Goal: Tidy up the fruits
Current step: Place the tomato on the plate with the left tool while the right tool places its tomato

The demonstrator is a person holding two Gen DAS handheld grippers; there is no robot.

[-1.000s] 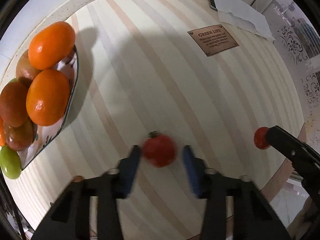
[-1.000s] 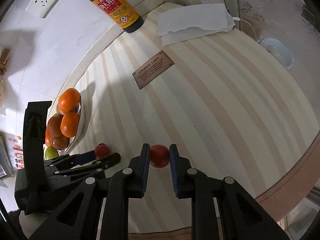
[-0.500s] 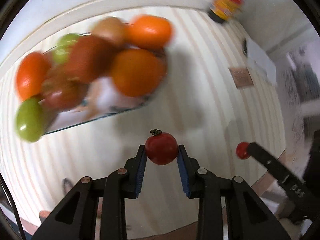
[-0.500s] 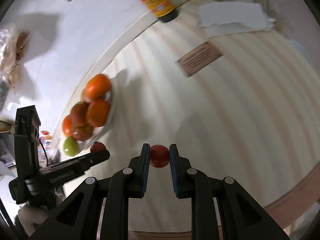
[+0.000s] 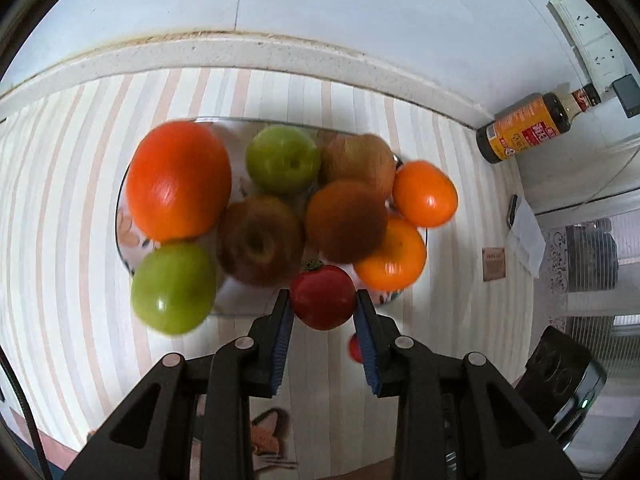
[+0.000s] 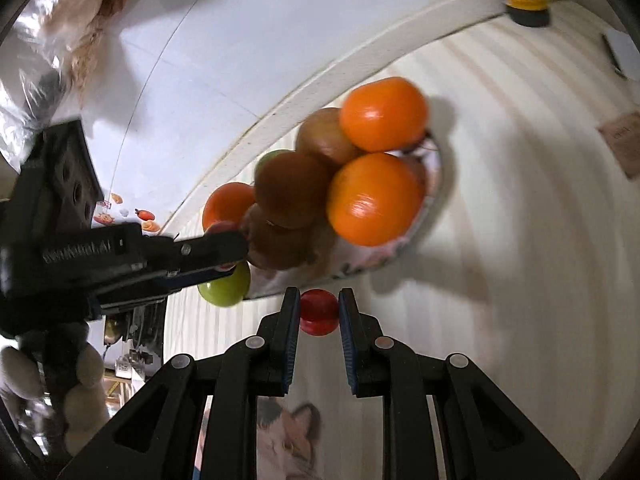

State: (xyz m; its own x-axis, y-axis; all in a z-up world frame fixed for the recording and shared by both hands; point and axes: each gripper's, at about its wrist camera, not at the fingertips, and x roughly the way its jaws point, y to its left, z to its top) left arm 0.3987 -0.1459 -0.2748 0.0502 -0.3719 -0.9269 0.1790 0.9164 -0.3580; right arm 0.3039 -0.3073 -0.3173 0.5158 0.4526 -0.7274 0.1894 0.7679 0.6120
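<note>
My left gripper (image 5: 323,312) is shut on a red tomato (image 5: 322,297) with a green stem and holds it over the near edge of the fruit plate (image 5: 224,304). The plate carries oranges (image 5: 179,181), green apples (image 5: 173,286) and brown fruits (image 5: 259,240). My right gripper (image 6: 319,314) is shut on a smaller red tomato (image 6: 318,311) just in front of the plate (image 6: 434,184). The left gripper shows in the right wrist view (image 6: 216,250), reaching over the plate from the left. The small tomato peeks out below the left fingers (image 5: 355,348).
A soy sauce bottle (image 5: 528,126) stands by the back wall at the right. A brown plaque (image 5: 493,264) and white paper (image 5: 526,236) lie on the striped table further right. A wall runs behind the plate.
Both grippers have swung left toward the plate with their tomatoes. The left gripper closed on its tomato, lifted it and now holds it over the plate's near edge.
</note>
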